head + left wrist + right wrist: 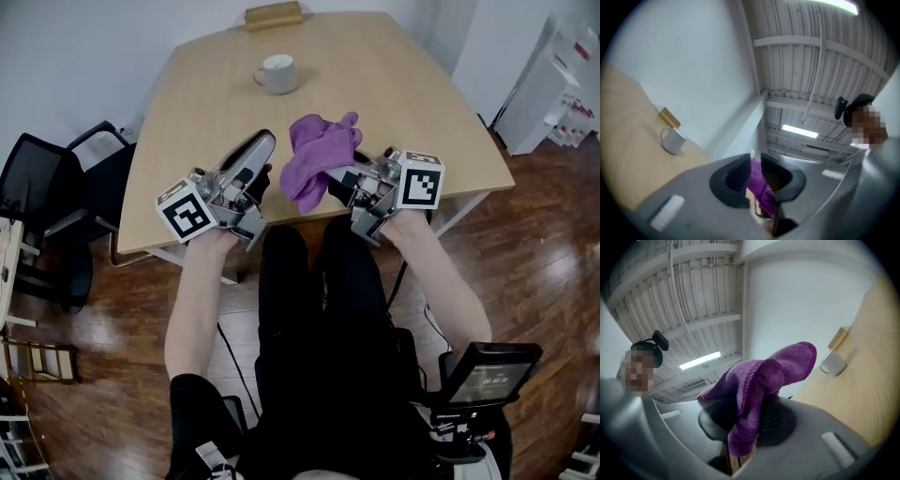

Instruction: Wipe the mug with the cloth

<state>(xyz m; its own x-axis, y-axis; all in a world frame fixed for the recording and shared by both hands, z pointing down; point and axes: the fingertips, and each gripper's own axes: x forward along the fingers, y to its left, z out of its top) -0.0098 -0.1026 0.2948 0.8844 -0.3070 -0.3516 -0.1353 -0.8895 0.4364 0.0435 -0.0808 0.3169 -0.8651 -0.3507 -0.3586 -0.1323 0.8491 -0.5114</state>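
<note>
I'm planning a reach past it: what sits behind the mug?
Behind the mug, a tan wooden piece shows at the far edge of the table. The tabletop hides whatever lies below it.

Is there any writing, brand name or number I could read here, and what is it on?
No readable text anywhere.
Left marker cube, right marker cube: black-and-white patterns, no letters.
Small screen: too blurred to read.
Items on white shelf: red print, too small.

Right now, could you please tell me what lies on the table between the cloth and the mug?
Nothing. The head view shows only bare table between the cloth and the mug.
</note>
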